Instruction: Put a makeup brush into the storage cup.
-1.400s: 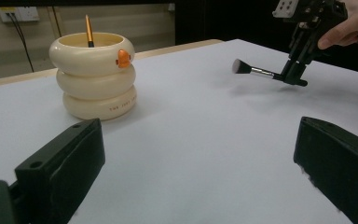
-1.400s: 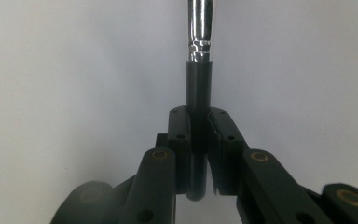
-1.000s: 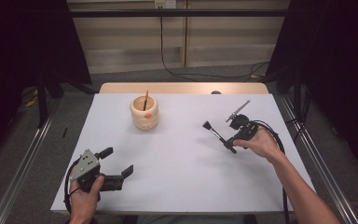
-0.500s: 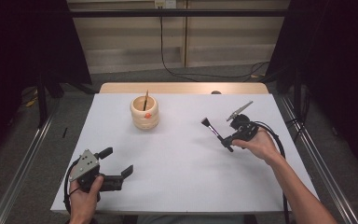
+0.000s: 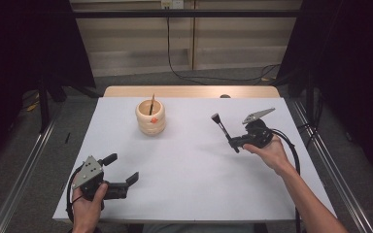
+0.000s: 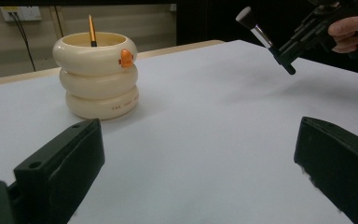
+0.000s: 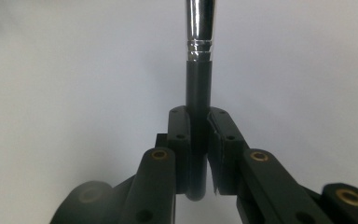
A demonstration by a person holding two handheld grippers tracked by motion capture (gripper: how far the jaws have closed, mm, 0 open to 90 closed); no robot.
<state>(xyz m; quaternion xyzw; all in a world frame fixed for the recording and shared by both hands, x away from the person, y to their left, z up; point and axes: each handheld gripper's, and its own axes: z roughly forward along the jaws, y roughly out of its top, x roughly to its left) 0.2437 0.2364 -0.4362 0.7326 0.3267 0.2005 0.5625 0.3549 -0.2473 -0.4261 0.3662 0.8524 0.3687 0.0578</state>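
Note:
A cream ringed holder (image 5: 151, 118) (image 6: 98, 77) with an orange beak stands at the table's far left-centre, and an orange-handled stick (image 5: 152, 103) (image 6: 92, 30) leans inside it. My right gripper (image 5: 233, 142) (image 7: 199, 114) (image 6: 289, 53) hovers above the right half of the table. It is shut on the black handle of a makeup brush (image 5: 222, 127) (image 7: 199, 56) (image 6: 256, 28), whose silver ferrule and dark head point up and away. My left gripper (image 5: 122, 168) (image 6: 198, 126) rests near the front left corner, open, with nothing between its jaws, facing the holder.
The white table top (image 5: 184, 174) has a wooden strip (image 5: 189, 91) along its far edge. Metal rails (image 5: 24, 165) run along the floor on both sides, and cables (image 5: 209, 77) lie on the floor behind the table.
The right hand has shifted slightly, lifting the brush head a little toward the far side. The left gripper has stayed put.

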